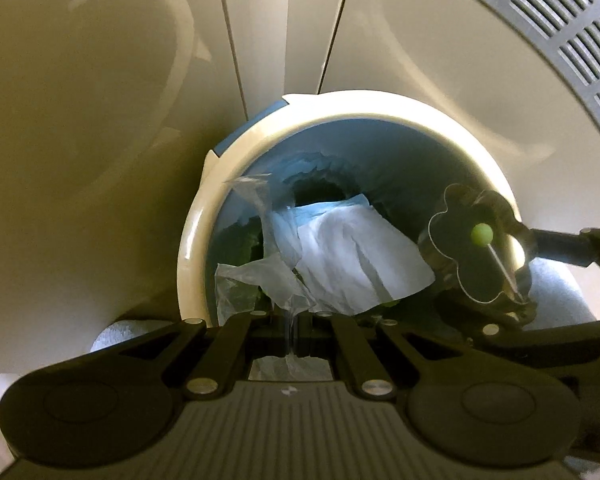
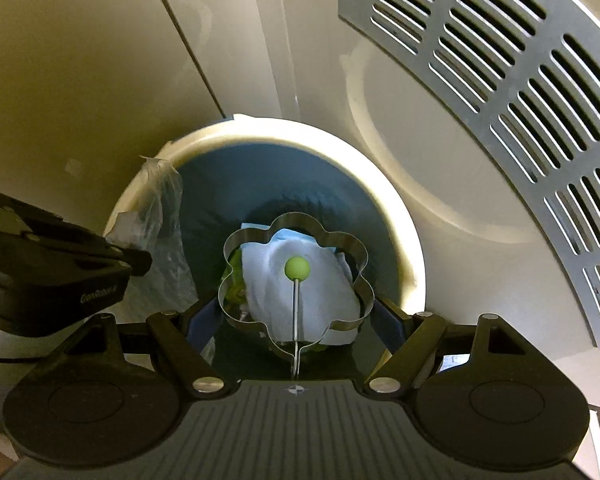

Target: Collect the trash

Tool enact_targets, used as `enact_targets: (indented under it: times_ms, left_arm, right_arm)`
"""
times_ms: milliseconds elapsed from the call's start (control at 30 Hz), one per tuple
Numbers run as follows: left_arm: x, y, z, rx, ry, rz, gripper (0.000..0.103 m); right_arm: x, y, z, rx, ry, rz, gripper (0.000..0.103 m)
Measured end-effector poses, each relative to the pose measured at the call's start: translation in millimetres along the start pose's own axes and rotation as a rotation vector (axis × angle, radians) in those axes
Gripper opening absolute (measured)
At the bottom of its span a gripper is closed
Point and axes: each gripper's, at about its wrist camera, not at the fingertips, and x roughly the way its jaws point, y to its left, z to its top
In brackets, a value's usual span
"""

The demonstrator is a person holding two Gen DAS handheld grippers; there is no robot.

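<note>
**Both grippers poised over the bin**

The left gripper (image 1: pixel 300 316) is pinched tight on a clear plastic wrapper (image 1: pixel 256 280) above the trash bin (image 1: pixel 192 240), ready to drop it. The right gripper (image 2: pixel 296 316) clasps a flower-shaped metal ring (image 2: pixel 296 276) wide across, centred over the bin's crumpled white paper (image 2: pixel 268 284).

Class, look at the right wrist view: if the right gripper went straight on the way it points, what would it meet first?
Probably the crumpled white paper tissue lying inside the cream-rimmed round bin; depth is hard to judge.
</note>
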Motion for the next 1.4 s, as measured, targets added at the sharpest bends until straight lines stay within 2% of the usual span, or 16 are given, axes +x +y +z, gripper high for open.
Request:
enact_targets:
  times_ms: [233,300,333,367,400,433,467,500,567,667,733,900,1033,1133,1400]
  left_arm:
    - [6.3,-2.1,5.9,0.011,0.004,0.024,0.001]
    - [1.5,-2.4,4.8,0.009,-0.017,0.027,0.005]
    - [-1.7,-2.2,4.0,0.015,-0.033,0.022,0.014]
    - [-7.4,-2.0,1.0,0.025,-0.053,0.019,0.031]
    - [-11.7,-1.2,-0.7,0.029,-0.075,0.032,0.043]
    - [-16.1,0.2,-2.4,0.025,-0.095,0.055,0.067]
    - [-20.0,2.3,-3.7,0.015,-0.11,0.081,0.086]
    - [-24.2,6.0,-5.3,0.003,-0.124,0.09,0.092]
    - [-33.1,14.9,-9.0,-0.029,-0.142,0.044,0.101]
    - [-45.6,24.5,-15.5,-0.086,-0.131,-0.02,0.102]
    - [-56.9,26.0,-21.8,-0.102,-0.135,-0.035,0.102]
    - [-93.3,22.2,-45.7,-0.083,-0.146,0.031,0.103]
    - [-127.3,24.2,-81.7,-0.109,-0.198,0.013,0.103]
    - [-146.0,24.7,-108.6,-0.107,-0.241,0.014,0.103]
    - [-183.4,11.6,-138.0,-0.048,-0.405,-0.011,0.103]
  right_arm:
    - [4.2,2.4,2.2,-0.025,-0.002,-0.027,0.082]
    - [3.0,1.8,2.0,-0.019,-0.011,-0.02,0.083]
    - [1.1,-0.1,0.8,-0.01,-0.022,-0.016,0.084]
    - [-2.7,-2.8,-1.1,0.001,-0.033,-0.017,0.083]
    - [-5.0,-5.1,-1.9,0.014,-0.04,-0.021,0.083]
    - [-6.9,-7.8,-2.5,0.024,-0.041,-0.024,0.084]
    - [-9.3,-11.0,-3.2,0.032,-0.042,-0.022,0.086]
    - [-11.9,-14.5,-3.9,0.043,-0.047,-0.011,0.088]
    - [-20.1,-22.3,-6.0,0.072,-0.062,0.025,0.096]
    - [-33.9,-29.3,-9.7,0.1,-0.075,0.09,0.098]
    - [-44.6,-29.2,-11.2,0.107,-0.089,0.096,0.098]
    - [-90.5,-21.1,-24.0,0.104,-0.166,0.102,0.098]
    - [-137.3,-15.2,-48.5,0.108,-0.247,0.11,0.099]
    - [-161.2,-7.8,-68.7,0.111,-0.314,0.077,0.1]
    - [-198.0,5.5,-103.7,0.084,-0.415,-0.007,0.1]
